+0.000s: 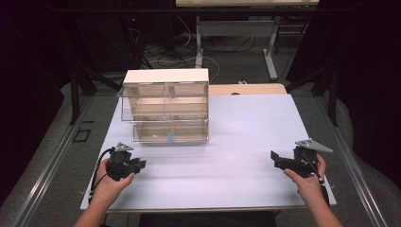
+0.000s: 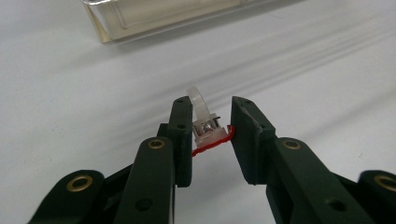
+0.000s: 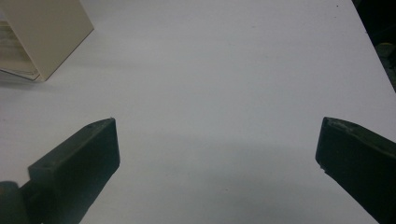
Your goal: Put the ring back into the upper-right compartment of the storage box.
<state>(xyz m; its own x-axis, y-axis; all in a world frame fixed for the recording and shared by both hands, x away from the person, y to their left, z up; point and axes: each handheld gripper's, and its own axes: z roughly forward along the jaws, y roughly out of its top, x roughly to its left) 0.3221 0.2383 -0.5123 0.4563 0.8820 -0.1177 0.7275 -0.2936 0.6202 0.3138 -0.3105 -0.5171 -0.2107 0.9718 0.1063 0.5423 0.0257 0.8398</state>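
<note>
Right between the black jaws of the left gripper [image 2: 211,114] sits a small clear plastic clip [image 2: 204,122], a pale translucent piece with a bit of metal inside it and a red cord [image 2: 212,143] running along its base. The jaws are drawn in on it from both sides and pinch it; the left jaw lies flat against it, while the right jaw meets it at the red edge. The clip stands just above the white table [image 2: 70,93], toward the near left part of the tabletop.

From the high view, the left gripper [image 1: 140,164] is held low over the table's near left corner, the person's left hand [image 1: 111,185] wrapped around its body. Just beyond it stands a clear plastic drawer cabinet [image 1: 165,106] with a cream top; a small blue thing [image 1: 170,137] lies in its bottom drawer. The cabinet's lower front edge also shows at the top of the left gripper view.

Well apart, at the near right edge, the right hand [image 1: 307,179] holds the right gripper [image 1: 274,158]. Its jaws are spread wide with bare table between them, holding nothing.
</note>
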